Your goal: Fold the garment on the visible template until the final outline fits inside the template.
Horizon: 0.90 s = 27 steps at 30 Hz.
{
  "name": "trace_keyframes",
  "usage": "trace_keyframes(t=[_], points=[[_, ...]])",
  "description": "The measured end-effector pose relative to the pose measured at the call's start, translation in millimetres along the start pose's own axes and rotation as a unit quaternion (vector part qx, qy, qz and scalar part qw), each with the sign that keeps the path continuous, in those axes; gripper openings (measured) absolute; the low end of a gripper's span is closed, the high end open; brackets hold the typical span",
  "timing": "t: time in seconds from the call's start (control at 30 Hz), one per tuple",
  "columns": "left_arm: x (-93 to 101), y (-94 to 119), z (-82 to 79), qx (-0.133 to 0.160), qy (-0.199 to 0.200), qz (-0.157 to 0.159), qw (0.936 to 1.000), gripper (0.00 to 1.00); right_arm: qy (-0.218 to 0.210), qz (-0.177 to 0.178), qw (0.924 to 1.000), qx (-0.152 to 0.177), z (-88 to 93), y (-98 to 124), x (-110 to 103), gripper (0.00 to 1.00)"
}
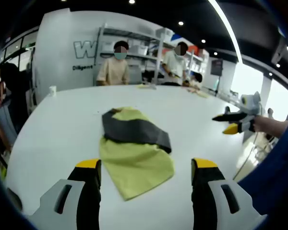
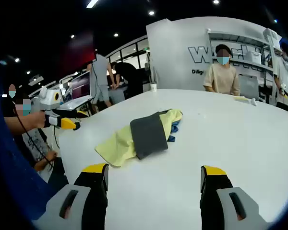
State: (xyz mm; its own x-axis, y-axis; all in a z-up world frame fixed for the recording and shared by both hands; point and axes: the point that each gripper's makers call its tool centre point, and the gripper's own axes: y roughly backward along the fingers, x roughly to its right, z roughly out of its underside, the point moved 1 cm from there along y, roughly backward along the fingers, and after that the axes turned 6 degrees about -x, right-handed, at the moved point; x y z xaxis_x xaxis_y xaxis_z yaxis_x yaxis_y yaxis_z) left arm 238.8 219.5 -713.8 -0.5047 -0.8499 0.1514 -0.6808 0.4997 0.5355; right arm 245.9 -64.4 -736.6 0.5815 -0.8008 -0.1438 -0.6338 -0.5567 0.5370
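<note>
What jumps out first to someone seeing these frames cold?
The yellow-green garment lies crumpled mid-way across the white table, with a dark grey panel laid across it and a bit of blue showing at its far edge in the right gripper view. Both grippers hang open above the table, empty: the left gripper just short of the cloth, the right gripper likewise. People stand at shelving beyond the table.

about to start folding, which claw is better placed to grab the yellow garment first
Probably the left. In the left gripper view the yellow garment lies between the open left claw tips, its near edge close. The right claw sits further back, both empty.
</note>
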Motion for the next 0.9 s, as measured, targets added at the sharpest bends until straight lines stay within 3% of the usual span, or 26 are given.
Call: trace_keyframes(t=[0.9], points=[[4.3, 0.5, 5.4, -0.006, -0.003, 0.006, 1.0000, 0.74, -0.006, -0.001, 1.0000, 0.004, 3.1, 2.3, -1.5, 0.80]])
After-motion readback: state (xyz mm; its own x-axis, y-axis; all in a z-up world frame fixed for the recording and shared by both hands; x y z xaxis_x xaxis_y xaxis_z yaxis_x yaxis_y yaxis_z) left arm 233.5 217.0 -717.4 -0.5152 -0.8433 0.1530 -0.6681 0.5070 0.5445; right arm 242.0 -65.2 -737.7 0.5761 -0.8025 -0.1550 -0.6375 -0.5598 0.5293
